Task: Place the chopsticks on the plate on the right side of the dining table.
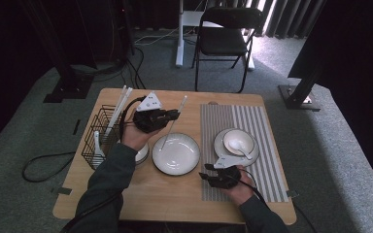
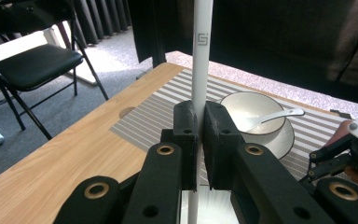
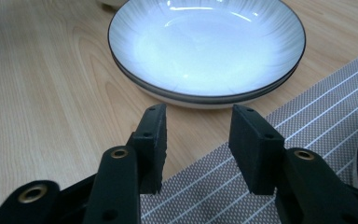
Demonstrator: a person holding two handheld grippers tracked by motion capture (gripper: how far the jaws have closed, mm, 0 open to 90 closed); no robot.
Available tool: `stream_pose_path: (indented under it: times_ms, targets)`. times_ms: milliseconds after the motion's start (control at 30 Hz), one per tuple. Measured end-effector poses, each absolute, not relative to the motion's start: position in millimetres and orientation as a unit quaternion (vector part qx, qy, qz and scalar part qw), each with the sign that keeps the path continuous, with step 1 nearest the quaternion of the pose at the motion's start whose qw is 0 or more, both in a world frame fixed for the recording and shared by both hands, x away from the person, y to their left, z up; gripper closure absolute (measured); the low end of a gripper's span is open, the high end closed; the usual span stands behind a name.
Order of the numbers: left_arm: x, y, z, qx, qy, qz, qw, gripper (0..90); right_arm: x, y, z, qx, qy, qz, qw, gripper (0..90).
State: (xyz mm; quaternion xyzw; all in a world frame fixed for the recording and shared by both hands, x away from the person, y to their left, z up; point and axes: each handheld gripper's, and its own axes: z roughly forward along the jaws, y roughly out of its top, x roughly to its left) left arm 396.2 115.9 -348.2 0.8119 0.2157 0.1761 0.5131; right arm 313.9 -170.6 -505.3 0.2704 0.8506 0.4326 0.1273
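white and slim, a chopstick stands clamped between the jaws of the left tongs, held up above the bench between the wire basket and the wide plate; in the left gripper view the stick runs straight up through the pinched pads and carries a small square mark near its upper end, a logo too small to read as letters. more white sticks lean out of the basket at the bench's left edge, and a white spoon sits in it too, so the basket looks like the store for cutlery and the stick is most likely on its way out of it toward a place setting. the striped mat on the right half already bears a saucer with a bowl on it and a spoon resting in the bowl, which suggests the setting is being built there. the right tongs hover low over the near edge of that mat, just beside the wide plate, jaws apart and holding nothing, seemingly waiting to take the plate or receive the stick. another small dish sits partly hidden under the left forearm. no other writing or label can be made out on any piece. a black folding chair stands beyond the bench.
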Motion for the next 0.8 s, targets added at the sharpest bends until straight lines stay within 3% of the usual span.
stream_pose_path:
  times_ms: [300, 800]
  targets:
    - [393, 110, -349, 0.810, 0.209, 0.166, 0.522, 84.8, 318, -165, -499, 0.275, 0.845, 0.442, 0.126, 63.1]
    - [387, 99, -350, 0.811, 0.196, 0.155, 0.529, 84.8, 323, -157, -498, 0.278, 0.843, 0.440, 0.137, 63.5]
